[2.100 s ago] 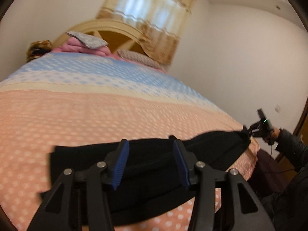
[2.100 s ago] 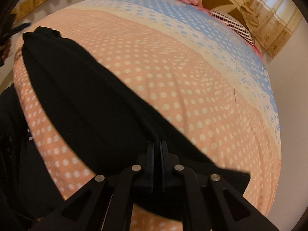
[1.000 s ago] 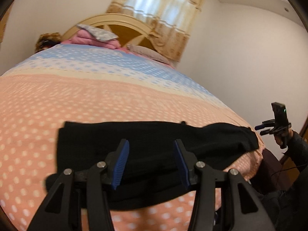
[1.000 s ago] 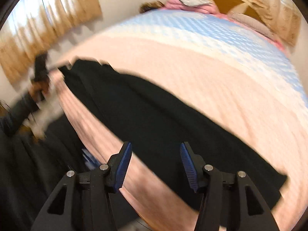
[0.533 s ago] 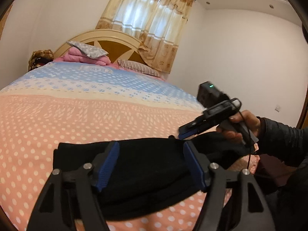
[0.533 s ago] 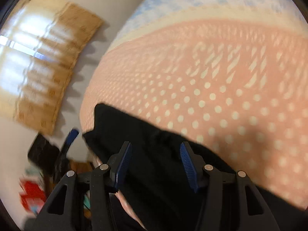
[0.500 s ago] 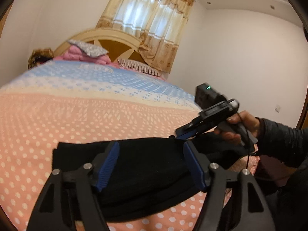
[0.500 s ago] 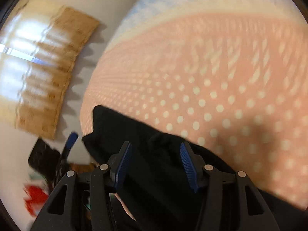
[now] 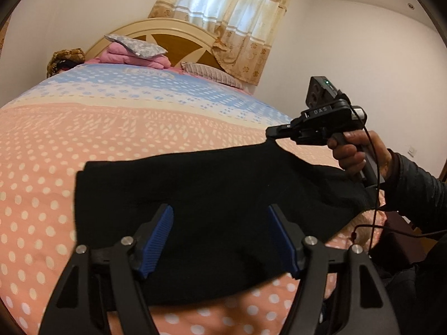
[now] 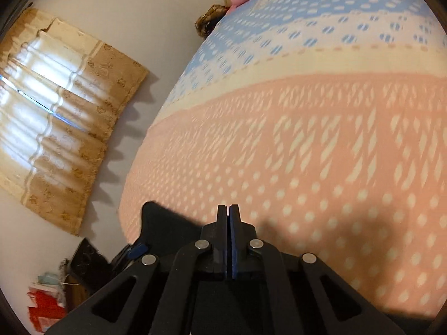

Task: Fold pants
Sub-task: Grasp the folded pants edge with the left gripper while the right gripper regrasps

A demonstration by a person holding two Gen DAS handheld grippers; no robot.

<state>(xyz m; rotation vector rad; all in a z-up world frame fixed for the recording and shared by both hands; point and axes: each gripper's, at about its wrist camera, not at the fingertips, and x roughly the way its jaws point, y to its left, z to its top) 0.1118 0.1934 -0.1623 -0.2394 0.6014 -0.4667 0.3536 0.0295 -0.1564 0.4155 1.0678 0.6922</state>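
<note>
On the bed [image 9: 83, 145], the black pants [image 9: 212, 195] lie flat near the front edge. Right tongs [image 9: 275, 134] pinch a raised fold; left tongs [image 9: 220, 240] hover spread above. Next move likely: carry that fold across, edges aligned.

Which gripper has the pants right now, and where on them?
The right gripper is shut on the black pants at a point on their far edge, lifting it into a peak. The left gripper is open over the near fabric, holding nothing.

The right gripper [image 9: 272, 133] body reads "DAS".
</note>
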